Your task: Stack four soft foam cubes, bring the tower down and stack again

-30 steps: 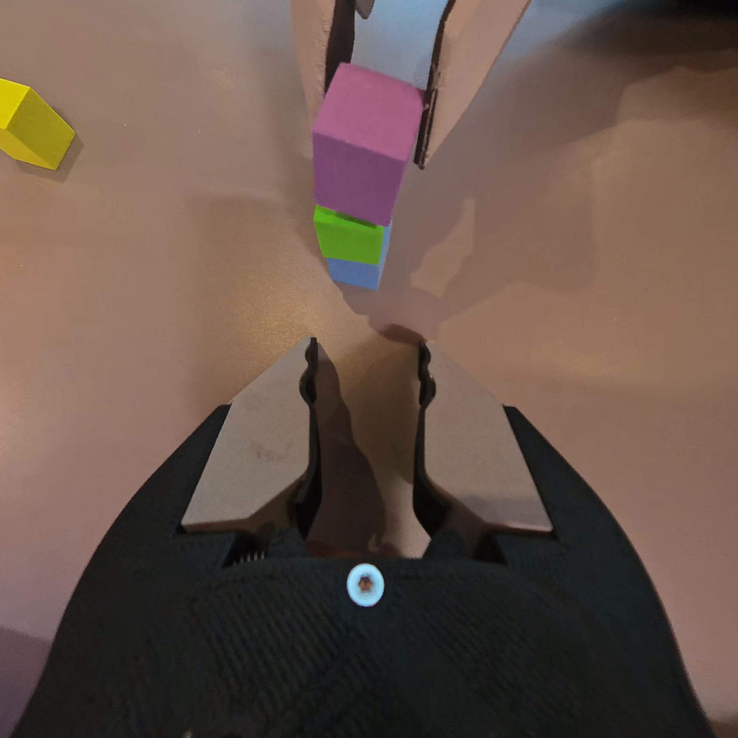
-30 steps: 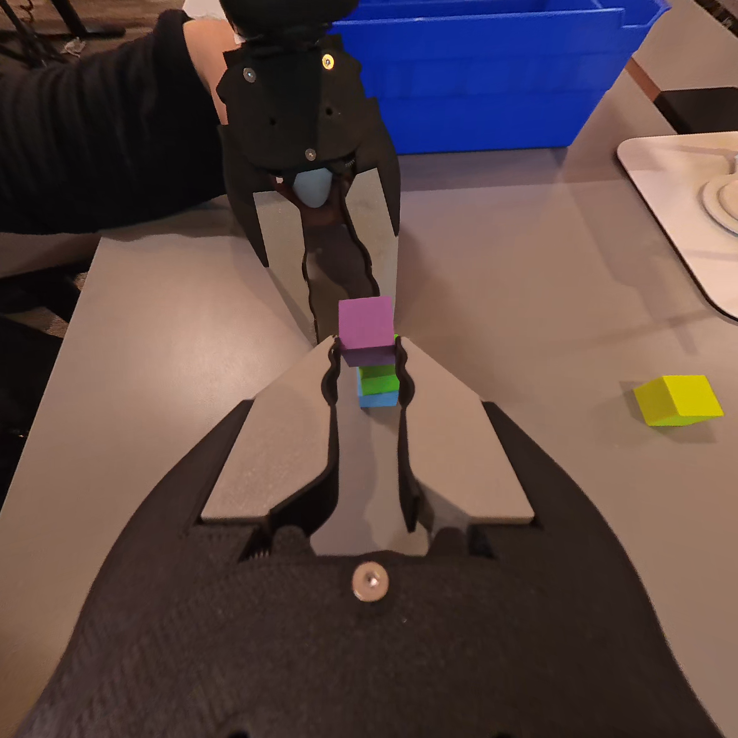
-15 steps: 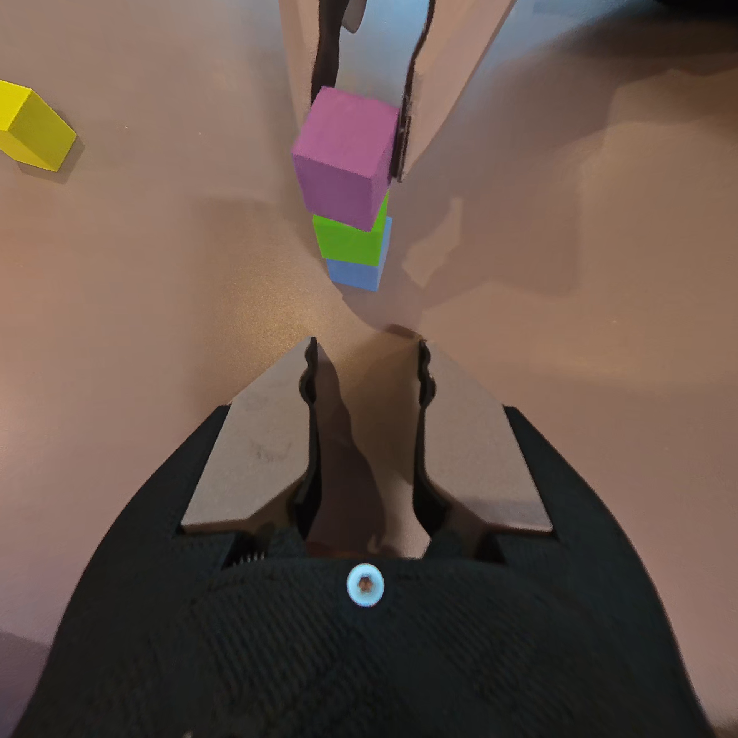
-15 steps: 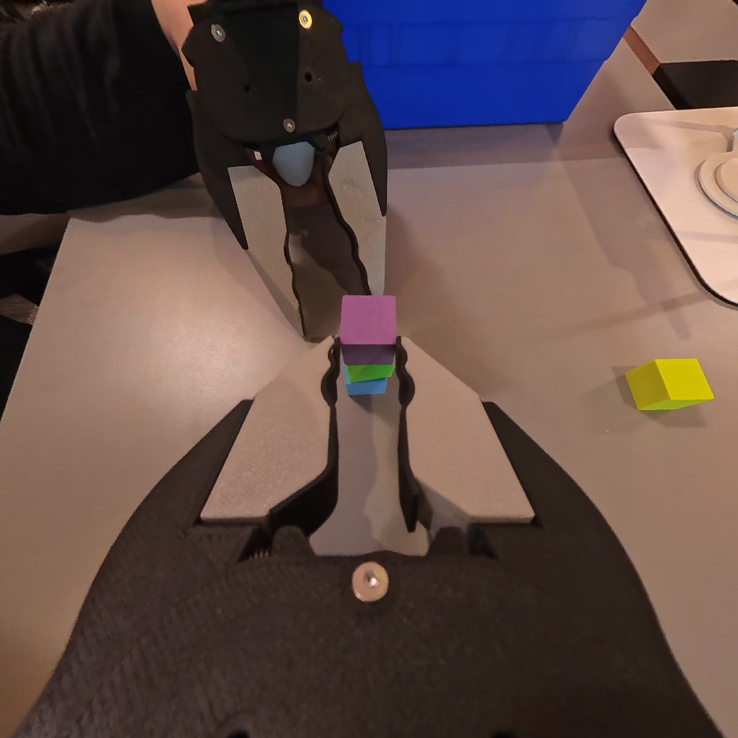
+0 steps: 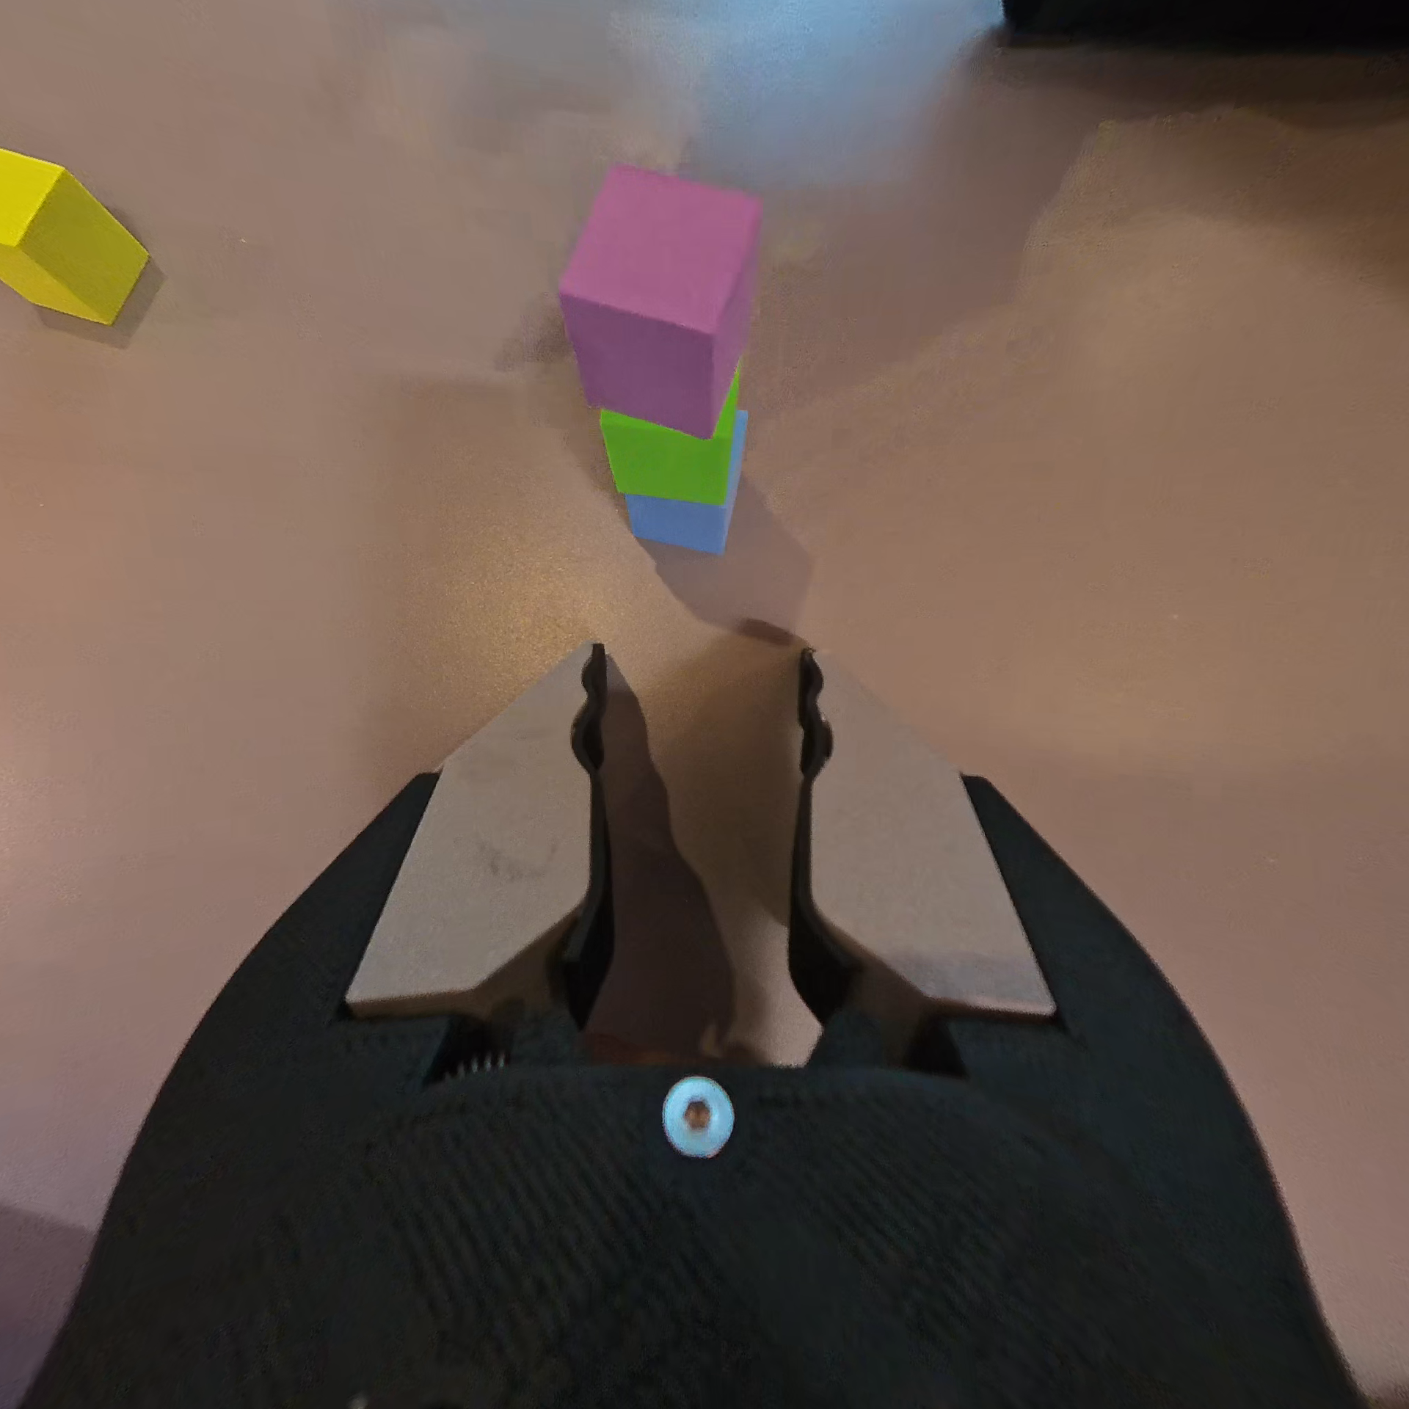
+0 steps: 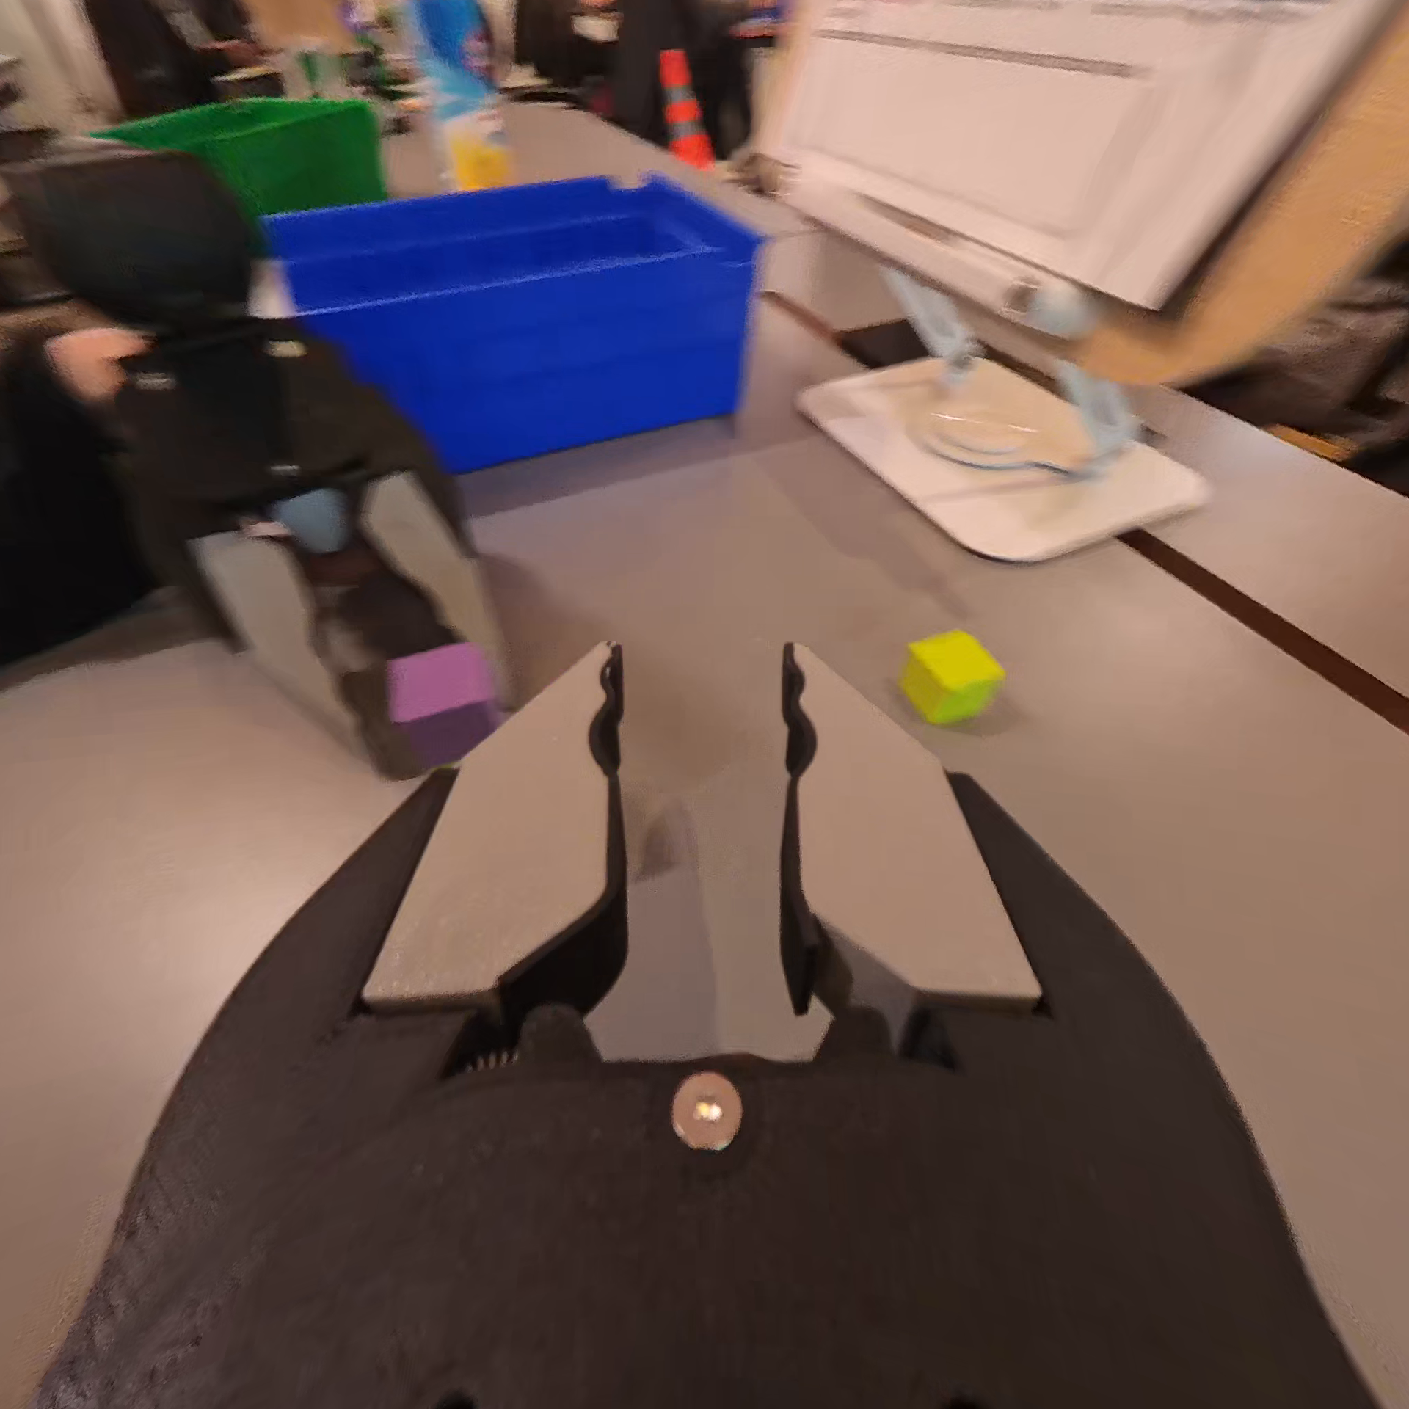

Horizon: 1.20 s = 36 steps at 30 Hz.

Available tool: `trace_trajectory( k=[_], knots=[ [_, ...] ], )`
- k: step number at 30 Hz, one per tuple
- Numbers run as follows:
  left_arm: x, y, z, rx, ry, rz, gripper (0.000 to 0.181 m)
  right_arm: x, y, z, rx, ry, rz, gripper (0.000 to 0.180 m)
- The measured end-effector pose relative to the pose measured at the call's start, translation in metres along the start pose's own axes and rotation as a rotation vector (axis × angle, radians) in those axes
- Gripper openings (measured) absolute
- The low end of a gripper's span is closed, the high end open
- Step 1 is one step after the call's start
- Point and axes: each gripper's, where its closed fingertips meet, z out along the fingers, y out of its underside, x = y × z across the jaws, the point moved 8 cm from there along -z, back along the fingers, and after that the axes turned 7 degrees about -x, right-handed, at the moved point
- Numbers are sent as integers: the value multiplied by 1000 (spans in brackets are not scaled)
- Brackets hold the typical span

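Left wrist view: left gripper [image 5: 700, 656] open, empty, low centre. Tower above it at centre frame, long axis vertical: purple cube [image 5: 660, 297] on green cube [image 5: 669, 457] on blue cube [image 5: 681, 521], purple twisted off-square. Yellow cube [image 5: 61, 238] apart, upper left. The other claw, round the purple cube 0.5 s ago, has left this frame.

Right wrist view: blurred. Right gripper [image 6: 700, 657] open, empty; it has let go and swung away, purple cube [image 6: 442, 700] now left of its fingers. Yellow cube [image 6: 951, 675] right of centre on table [image 6: 1067, 762]; blue bin [image 6: 518, 320] behind.

Purple cube [image 5: 659, 297] tops green [image 5: 667, 457] and blue [image 5: 678, 522]; tongs [image 5: 701, 656] agape
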Motion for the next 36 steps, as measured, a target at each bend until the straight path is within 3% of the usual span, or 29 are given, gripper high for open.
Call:
trace_trajectory(
  k=[7,12,16,20,21,36],
  knots=[
    [0,0,0,10,2,-2,49,51,33,23,-163,161,3,44],
    [0,-1,2,25,4,-2,49,77,20,52,-167,97,-40,46],
    [0,0,2,29,6,-1,50,93,16,78,-267,48,-92,48],
    [1,-1,2,24,5,0,50,101,18,92,-347,45,-140,38],
    [1,-1,2,22,4,0,50,100,18,93,-353,28,-147,29],
    [0,2,2,54,10,-3,48,64,16,50,-115,14,-5,28]
  ],
)
